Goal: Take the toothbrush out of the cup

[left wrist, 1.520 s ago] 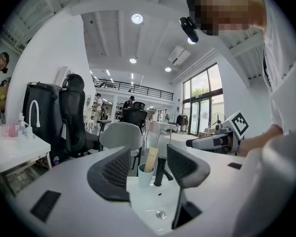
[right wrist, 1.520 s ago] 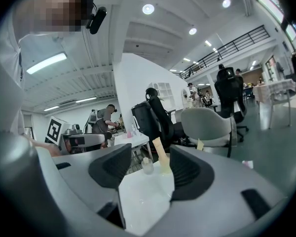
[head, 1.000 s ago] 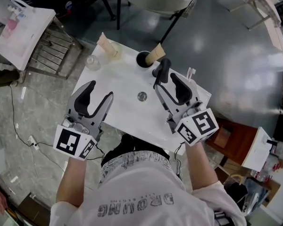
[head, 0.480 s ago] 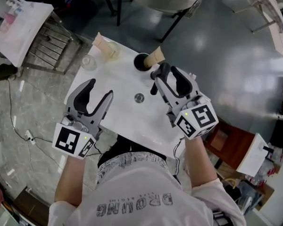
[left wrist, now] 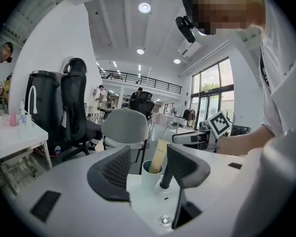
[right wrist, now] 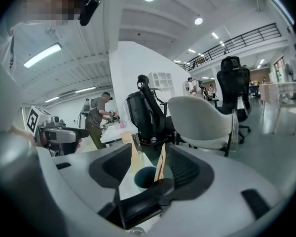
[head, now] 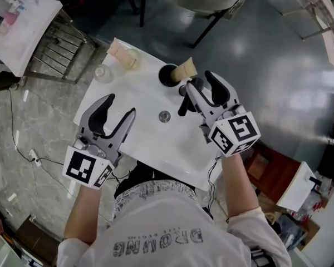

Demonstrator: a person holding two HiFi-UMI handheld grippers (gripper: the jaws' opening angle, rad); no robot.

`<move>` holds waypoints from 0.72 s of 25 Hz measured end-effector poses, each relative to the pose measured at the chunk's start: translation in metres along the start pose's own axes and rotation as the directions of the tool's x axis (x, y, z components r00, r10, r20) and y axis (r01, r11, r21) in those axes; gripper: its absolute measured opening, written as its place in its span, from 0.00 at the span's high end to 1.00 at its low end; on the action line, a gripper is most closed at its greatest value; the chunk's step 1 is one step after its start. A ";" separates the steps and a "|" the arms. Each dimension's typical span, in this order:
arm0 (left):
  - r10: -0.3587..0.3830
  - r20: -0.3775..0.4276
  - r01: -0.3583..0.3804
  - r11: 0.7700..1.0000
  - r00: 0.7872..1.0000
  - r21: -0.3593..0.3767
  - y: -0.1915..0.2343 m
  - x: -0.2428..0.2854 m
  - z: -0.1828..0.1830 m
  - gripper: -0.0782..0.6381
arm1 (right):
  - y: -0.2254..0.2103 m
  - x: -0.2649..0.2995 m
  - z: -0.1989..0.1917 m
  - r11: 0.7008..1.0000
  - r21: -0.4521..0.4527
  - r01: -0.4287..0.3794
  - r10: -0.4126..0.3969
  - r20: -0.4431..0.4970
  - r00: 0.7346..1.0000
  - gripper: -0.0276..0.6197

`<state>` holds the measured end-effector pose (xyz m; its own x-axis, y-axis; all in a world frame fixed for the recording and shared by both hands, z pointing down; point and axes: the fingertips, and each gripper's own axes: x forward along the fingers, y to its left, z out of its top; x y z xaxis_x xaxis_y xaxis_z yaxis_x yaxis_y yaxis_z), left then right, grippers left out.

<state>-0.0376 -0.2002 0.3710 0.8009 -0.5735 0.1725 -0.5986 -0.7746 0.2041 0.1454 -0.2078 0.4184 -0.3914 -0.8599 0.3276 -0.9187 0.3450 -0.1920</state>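
Just ahead of the right fingers (head: 211, 85), spread wide and empty, the toothbrush (head: 187, 68) leans in the cup (head: 168, 74), likely lined up for a pinch; left fingers (head: 103, 110) hover open, holding nothing, over the desk (head: 139, 132).

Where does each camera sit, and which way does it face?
Head view: on the head, steeply down at the white table; shirt, forearms, left gripper, right gripper show.
Left gripper view: along its own open jaws toward the cup; right gripper beyond.
Right gripper view: along its own open jaws, down into the cup; left gripper at left.
Shared: all show the cup holding the beige toothbrush pack.
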 end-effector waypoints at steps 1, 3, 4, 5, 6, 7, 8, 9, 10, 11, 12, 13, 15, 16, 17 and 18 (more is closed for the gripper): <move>0.002 -0.001 -0.002 1.000 1.000 -0.001 0.001 0.001 -0.001 0.55 | -0.002 0.002 -0.001 1.000 -0.001 -0.002 0.002 -0.008 1.000 0.59; 0.007 -0.004 -0.007 1.000 1.000 -0.005 0.003 0.003 -0.003 0.55 | -0.006 0.007 -0.003 1.000 -0.005 -0.005 0.005 -0.024 1.000 0.59; 0.008 -0.005 -0.009 1.000 1.000 -0.007 0.003 0.004 -0.004 0.55 | -0.009 0.009 -0.004 1.000 -0.008 -0.006 0.006 -0.032 0.999 0.59; 0.010 -0.006 -0.010 1.000 1.000 -0.010 0.003 0.005 -0.006 0.55 | -0.011 0.011 -0.005 1.000 -0.012 -0.008 0.008 -0.039 0.999 0.59; 0.011 -0.006 -0.011 1.000 1.000 -0.012 0.004 0.006 -0.007 0.55 | -0.013 0.013 -0.006 1.000 -0.016 -0.009 0.009 -0.046 0.999 0.59; 0.012 -0.006 -0.012 1.000 1.000 -0.014 0.004 0.006 -0.008 0.55 | -0.014 0.015 -0.006 1.000 -0.018 -0.010 0.009 -0.053 0.999 0.59; 0.013 -0.007 -0.013 1.000 1.000 -0.015 0.004 0.006 -0.008 0.55 | -0.015 0.016 -0.006 1.000 -0.020 -0.008 0.007 -0.061 0.998 0.59; 0.015 -0.008 -0.015 1.000 1.000 -0.017 0.004 0.006 -0.009 0.55 | -0.016 0.018 -0.006 1.000 -0.020 -0.006 0.004 -0.071 0.997 0.59; 0.017 -0.008 -0.017 1.000 1.000 -0.019 0.005 0.006 -0.009 0.55 | -0.017 0.019 -0.006 1.000 -0.021 -0.004 0.002 -0.080 0.997 0.59; 0.018 -0.009 -0.018 1.000 1.000 -0.020 0.005 0.007 -0.010 0.55 | -0.017 0.020 -0.007 1.000 -0.023 -0.005 0.002 -0.087 0.996 0.59; 0.020 -0.010 -0.020 1.000 1.000 -0.021 0.006 0.007 -0.010 0.55 | -0.018 0.022 -0.008 1.000 -0.024 -0.006 0.004 -0.095 0.995 0.59; 0.021 -0.011 -0.021 1.000 1.000 -0.022 0.006 0.007 -0.011 0.55 | -0.019 0.023 -0.009 1.000 -0.025 -0.008 0.005 -0.103 0.995 0.60; 0.023 -0.012 -0.023 0.999 1.000 -0.024 0.006 0.008 -0.012 0.55 | -0.020 0.026 -0.012 1.000 -0.028 -0.010 0.007 -0.118 0.993 0.61; 0.023 -0.012 -0.023 0.999 1.000 -0.025 0.007 0.008 -0.013 0.55 | -0.021 0.027 -0.013 1.000 -0.029 -0.011 0.007 -0.123 0.992 0.61; 0.023 -0.012 -0.023 0.999 1.000 -0.026 0.007 0.009 -0.013 0.55 | -0.021 0.028 -0.014 0.999 -0.030 -0.012 0.008 -0.126 0.992 0.61; 0.023 -0.012 -0.023 0.999 1.000 -0.026 0.007 0.009 -0.014 0.55 | -0.021 0.029 -0.015 0.999 -0.031 -0.013 0.009 -0.128 0.992 0.61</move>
<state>-0.0346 -0.2067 0.3870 0.7866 -0.5879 0.1889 -0.6174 -0.7538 0.2249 0.1526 -0.2343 0.4453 -0.4028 -0.8015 0.4421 -0.9148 0.3676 -0.1671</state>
